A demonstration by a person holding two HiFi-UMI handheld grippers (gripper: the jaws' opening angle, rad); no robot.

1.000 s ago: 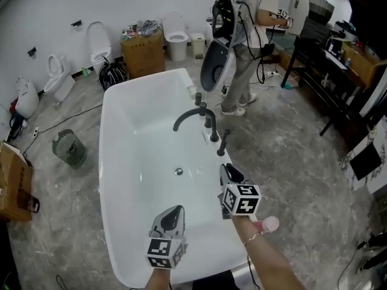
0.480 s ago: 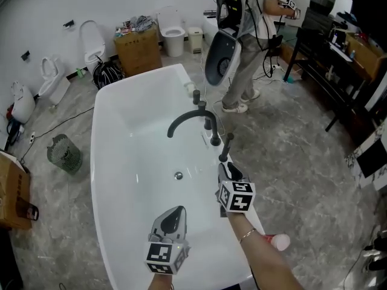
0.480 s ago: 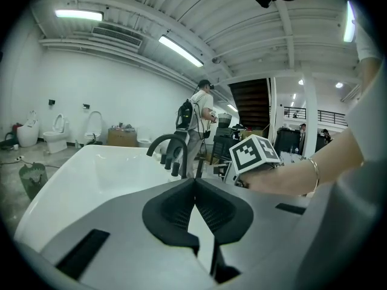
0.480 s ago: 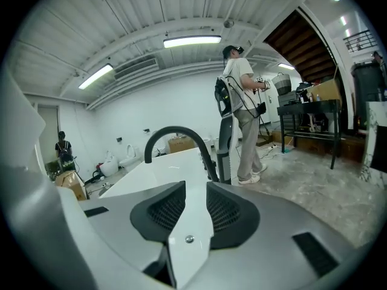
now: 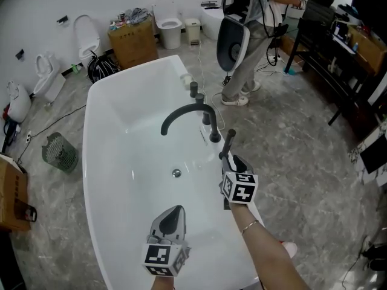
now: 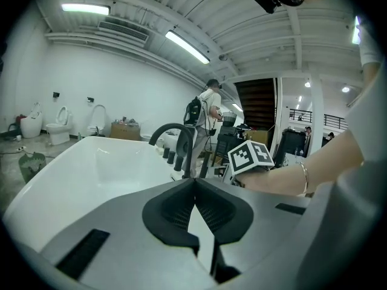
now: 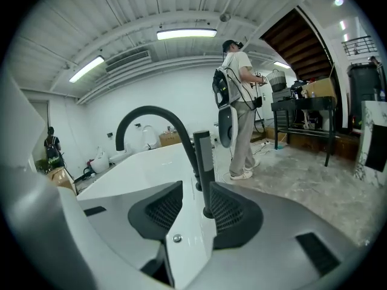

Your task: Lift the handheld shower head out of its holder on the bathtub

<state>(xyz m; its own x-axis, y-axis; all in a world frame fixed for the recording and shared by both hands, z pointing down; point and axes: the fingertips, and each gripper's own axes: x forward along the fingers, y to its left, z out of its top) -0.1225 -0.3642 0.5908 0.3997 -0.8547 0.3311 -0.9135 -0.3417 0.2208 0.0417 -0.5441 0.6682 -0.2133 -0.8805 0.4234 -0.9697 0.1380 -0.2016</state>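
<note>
A white bathtub (image 5: 97, 162) carries a black arched faucet (image 5: 181, 115) and black knobs on its right rim. The handheld shower head (image 5: 228, 142) is a slim black wand standing upright in its holder on that rim. My right gripper (image 5: 230, 161) sits just before it; its jaws have just been opening. In the right gripper view the wand (image 7: 204, 162) rises in the gap of my right gripper (image 7: 195, 190), and the pads do not press it. My left gripper (image 5: 172, 217) hovers over the tub's inside, tips together and empty (image 6: 193, 183).
A person with a backpack (image 5: 257, 23) stands past the tub's far right corner, holding a dark oval part (image 5: 233, 41). Toilets (image 5: 166, 18) and a cardboard box (image 5: 133, 41) line the back wall. A black table (image 5: 338, 59) is at right, a wire basket (image 5: 59, 151) at left.
Both grippers have moved forward along the tub. The right one has come up to the shower wand with its jaws spread wider. The left stays shut.
</note>
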